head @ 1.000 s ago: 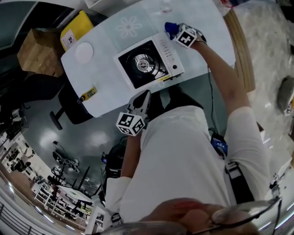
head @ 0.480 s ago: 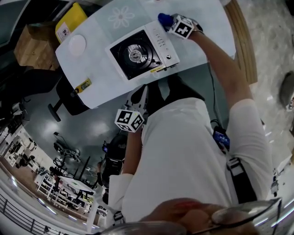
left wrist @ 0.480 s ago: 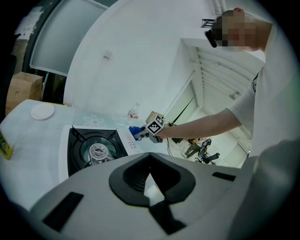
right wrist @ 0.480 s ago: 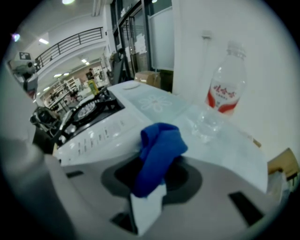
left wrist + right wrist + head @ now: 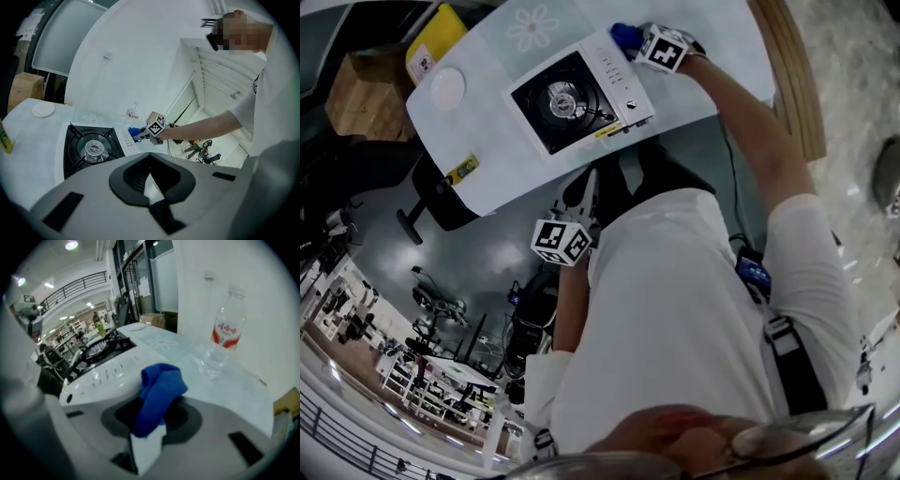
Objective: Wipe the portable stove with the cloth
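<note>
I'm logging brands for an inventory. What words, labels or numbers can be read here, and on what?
None reads clearly.
Water bottle: red label with white characters, too blurred to read.
Portable stove: yellow strip on its front edge, too small to read.
Yellow box: white sticker, too small to read.
Small yellow tag: too small to read.

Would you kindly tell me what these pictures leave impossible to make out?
Whether the blue cloth touches the portable stove: right gripper view, the right gripper body hides the contact.
Water bottle label print: right gripper view, blurred.
Portable stove's control markings: head view, too small.
</note>
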Motion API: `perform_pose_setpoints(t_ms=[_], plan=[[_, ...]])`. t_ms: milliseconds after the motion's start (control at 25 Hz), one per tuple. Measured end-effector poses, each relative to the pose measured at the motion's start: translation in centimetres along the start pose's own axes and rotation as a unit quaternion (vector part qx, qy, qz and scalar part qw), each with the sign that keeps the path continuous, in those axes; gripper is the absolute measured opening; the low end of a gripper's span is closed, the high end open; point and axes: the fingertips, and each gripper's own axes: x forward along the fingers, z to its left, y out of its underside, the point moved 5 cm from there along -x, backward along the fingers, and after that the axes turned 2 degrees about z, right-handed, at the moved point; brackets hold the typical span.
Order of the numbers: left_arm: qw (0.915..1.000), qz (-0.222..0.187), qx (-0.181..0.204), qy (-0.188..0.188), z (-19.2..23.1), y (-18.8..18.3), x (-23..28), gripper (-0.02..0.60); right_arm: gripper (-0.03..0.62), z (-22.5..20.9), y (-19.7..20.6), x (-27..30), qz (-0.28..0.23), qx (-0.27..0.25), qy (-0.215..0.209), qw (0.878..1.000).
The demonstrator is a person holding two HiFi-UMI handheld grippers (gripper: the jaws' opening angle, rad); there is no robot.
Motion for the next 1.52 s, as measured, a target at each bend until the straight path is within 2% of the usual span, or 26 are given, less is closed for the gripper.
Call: perform_pose_setpoints(t_ms=[560,1520], plan=[[1.0000,-0.003,0.007,0.003,-1.9,1.0,-0.5,0.031,0.132,3.5,2.7,-1.1,0.016,-0.027,-0.023,0.999],[0.9994,0.001,0.024,0.024,-4.3,2.0,0.1,0.031,0.131,9.3,7.2,-2.6,0.007,-0.025,-0.041,0.999]])
